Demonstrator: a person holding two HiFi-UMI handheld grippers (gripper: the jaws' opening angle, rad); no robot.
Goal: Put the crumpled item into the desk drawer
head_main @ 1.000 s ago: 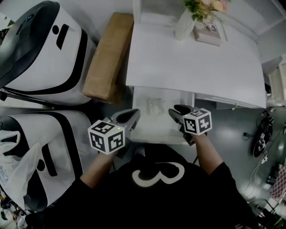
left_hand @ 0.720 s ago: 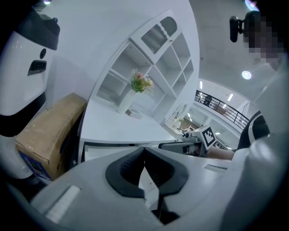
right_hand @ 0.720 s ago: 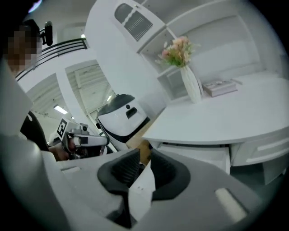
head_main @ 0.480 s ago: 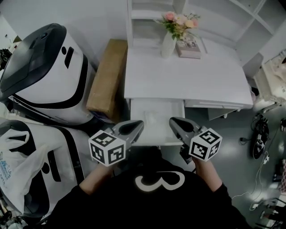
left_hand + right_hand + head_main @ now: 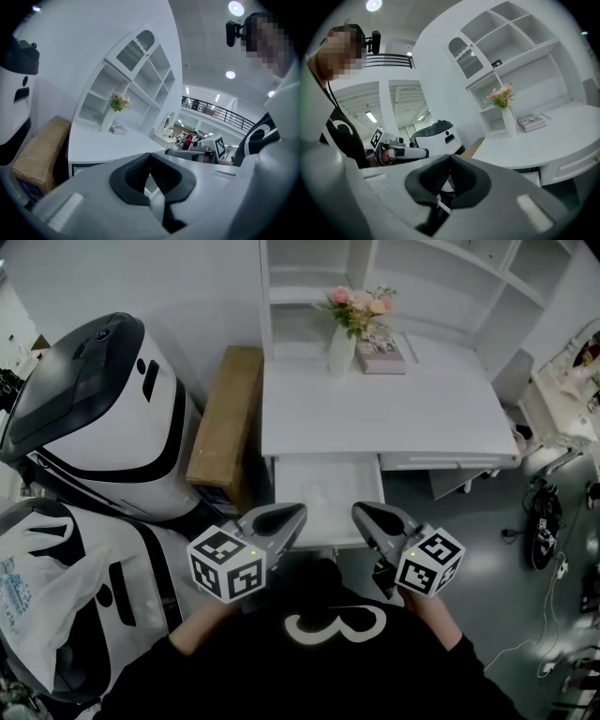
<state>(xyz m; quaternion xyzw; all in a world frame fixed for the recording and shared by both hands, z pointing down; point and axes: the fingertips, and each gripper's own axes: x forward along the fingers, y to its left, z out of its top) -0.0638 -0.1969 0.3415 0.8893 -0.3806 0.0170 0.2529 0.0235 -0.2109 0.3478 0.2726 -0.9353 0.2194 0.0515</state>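
The white desk [image 5: 384, 413] has its drawer [image 5: 328, 495] pulled open toward me; the inside looks pale, and I cannot make out the crumpled item in it. My left gripper [image 5: 292, 517] hovers just in front of the drawer's left corner. It is shut, the dark pads [image 5: 140, 176] meeting with nothing between them. My right gripper [image 5: 366, 516] is level with it at the drawer's right corner. It is also shut and empty, its pads [image 5: 461, 178] touching. Both point at the desk.
A vase of flowers [image 5: 343, 343] and a book [image 5: 380, 354] stand at the desk's back under white shelves [image 5: 441, 277]. A cardboard box [image 5: 225, 418] leans left of the desk, beside white-and-black machines [image 5: 94, 418] and a plastic bag [image 5: 37, 601]. Cables [image 5: 544, 535] lie on the floor to the right.
Both grippers have drawn back from the drawer toward my body, and the desk now sits farther off in the head view.
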